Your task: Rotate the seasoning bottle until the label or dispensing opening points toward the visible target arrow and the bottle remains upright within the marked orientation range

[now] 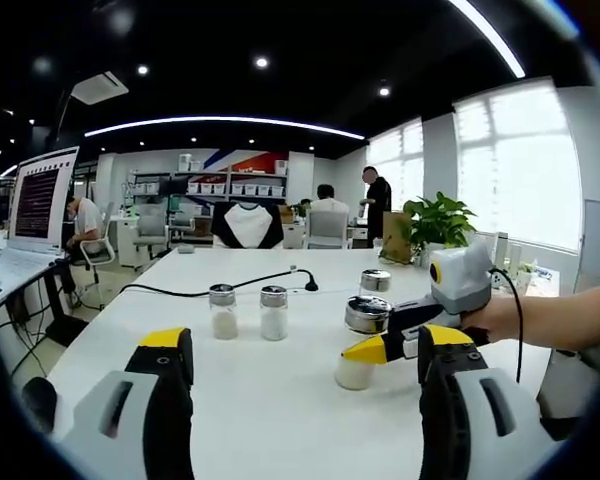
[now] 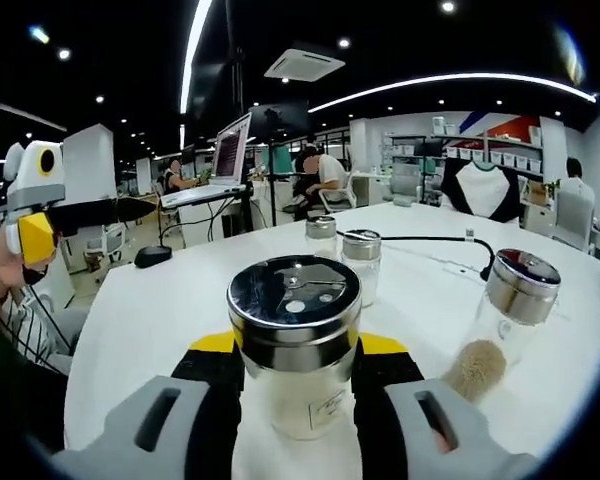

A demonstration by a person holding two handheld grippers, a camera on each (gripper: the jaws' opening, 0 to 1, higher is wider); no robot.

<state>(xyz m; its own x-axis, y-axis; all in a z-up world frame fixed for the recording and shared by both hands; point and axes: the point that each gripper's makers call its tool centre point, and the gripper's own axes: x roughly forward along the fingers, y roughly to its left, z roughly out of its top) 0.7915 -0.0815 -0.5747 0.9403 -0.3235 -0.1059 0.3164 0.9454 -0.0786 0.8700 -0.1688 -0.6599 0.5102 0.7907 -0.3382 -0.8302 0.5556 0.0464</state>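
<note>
A glass seasoning bottle (image 2: 296,385) with a shiny metal shaker lid (image 2: 294,292) stands upright on the white table (image 2: 150,330). My right gripper (image 2: 298,345) is shut on it, one jaw on each side of the glass, and a small label faces the camera. In the left gripper view the same bottle (image 1: 356,368) sits at the right, held by the right gripper (image 1: 372,350) that a hand brings in. My left gripper (image 1: 305,345) is open over bare table, with nothing between its jaws. It appears raised at the far left of the right gripper view (image 2: 35,232).
Two small shaker bottles (image 1: 222,311) (image 1: 273,312) stand side by side mid-table, with another (image 1: 375,282) behind and one with brown seasoning (image 2: 513,305) to the right. A black cable (image 1: 230,287) crosses the table. A mouse (image 2: 152,256), laptop (image 2: 225,160) and plant (image 1: 435,222) sit at the edges.
</note>
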